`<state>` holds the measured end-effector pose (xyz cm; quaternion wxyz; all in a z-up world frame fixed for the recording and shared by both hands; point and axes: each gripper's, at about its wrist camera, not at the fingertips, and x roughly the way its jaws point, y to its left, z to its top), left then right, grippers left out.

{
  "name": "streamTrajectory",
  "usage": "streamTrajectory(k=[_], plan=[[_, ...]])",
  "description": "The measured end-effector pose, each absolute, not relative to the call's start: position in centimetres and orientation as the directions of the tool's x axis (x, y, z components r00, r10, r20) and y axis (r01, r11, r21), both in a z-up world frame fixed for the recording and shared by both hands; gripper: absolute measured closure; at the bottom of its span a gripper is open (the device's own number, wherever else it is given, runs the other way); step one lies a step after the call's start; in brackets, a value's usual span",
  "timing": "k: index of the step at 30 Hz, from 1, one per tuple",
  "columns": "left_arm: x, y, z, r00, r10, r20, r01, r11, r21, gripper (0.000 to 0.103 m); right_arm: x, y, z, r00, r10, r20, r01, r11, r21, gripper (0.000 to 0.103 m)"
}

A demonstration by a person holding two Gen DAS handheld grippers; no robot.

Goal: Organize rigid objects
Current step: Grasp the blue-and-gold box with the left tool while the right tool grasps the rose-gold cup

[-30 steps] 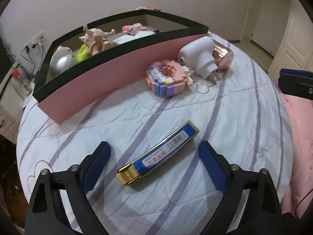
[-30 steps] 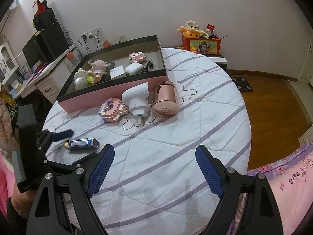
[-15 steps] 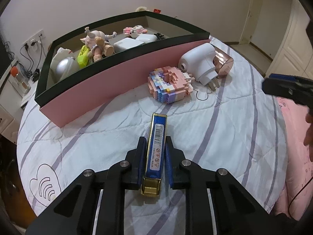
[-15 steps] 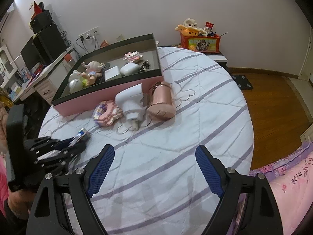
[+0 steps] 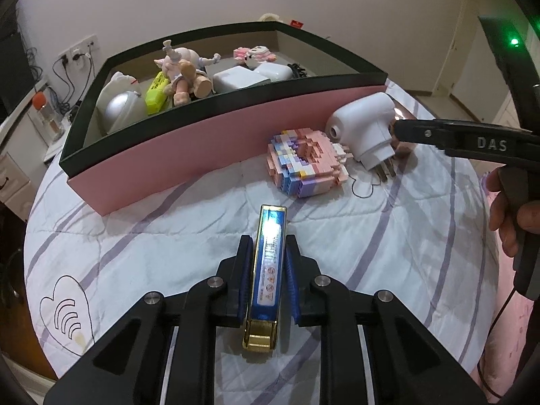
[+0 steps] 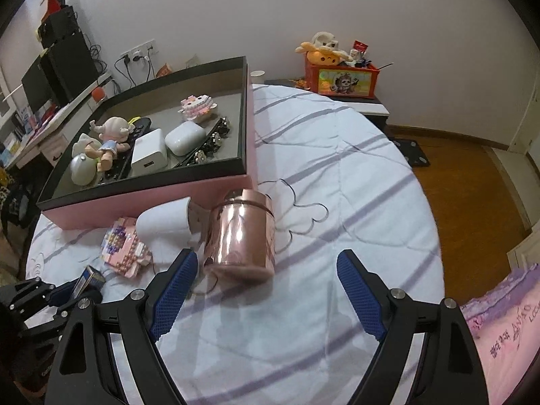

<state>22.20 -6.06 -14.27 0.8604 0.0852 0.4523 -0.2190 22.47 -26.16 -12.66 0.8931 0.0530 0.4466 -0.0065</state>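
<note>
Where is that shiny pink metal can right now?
The rose-gold can lies on its side on the striped bedspread, just ahead of the right gripper, beside the white plug adapter and near the pink box's corner.

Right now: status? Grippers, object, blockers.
Left gripper shut on blue bar. Right gripper closing, empty, near pink can. Box ahead, path clear.

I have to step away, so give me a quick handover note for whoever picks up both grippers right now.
Left gripper: jaws shut on the blue and gold bar, not yet boxed.
Right gripper: jaws closing but empty, pads clear of the rose-gold canister lying on the bedspread.
Left to box: the bar, the canister, the white plug adapter, the pastel brick figure, all beside the pink box.
Done: doll, charger, earbud case and other bits already sit in the box.
</note>
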Motion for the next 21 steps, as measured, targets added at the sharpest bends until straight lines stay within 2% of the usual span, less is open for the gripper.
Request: streamTrajectory(k=[4,8,11,14,21], plan=[[22.3,-6.5,-14.4,0.508,-0.285,-0.813,0.442,0.896,-0.038,0.084,23.6,-26.0,-13.3,0.589,0.05,-0.806,0.04,0.995,0.09,0.026],[22.5,-6.8,-14.6,0.517,-0.271,-0.812,0.427,0.904,-0.03,0.082,24.6,-25.6,-14.3,0.572,0.063,-0.818,0.026,0.995,0.094,0.045],[22.5,-7.1,-14.7,0.528,-0.258,-0.809,0.417,0.909,-0.018,0.081,25.2,-25.3,-14.9,0.569,0.043,-0.821,0.022,0.997,0.068,0.055],[22.4,-7.1,-14.7,0.535,-0.254,-0.806,0.403,0.915,-0.02,0.081,25.0,-24.9,-14.9,0.576,0.02,-0.817,0.012,0.999,0.033,0.056],[22.3,-5.8,-14.6,0.524,-0.29,-0.801,0.36,0.927,-0.1,0.088,22.8,-25.8,-14.1,0.584,0.054,-0.81,0.03,0.996,0.089,0.056]])
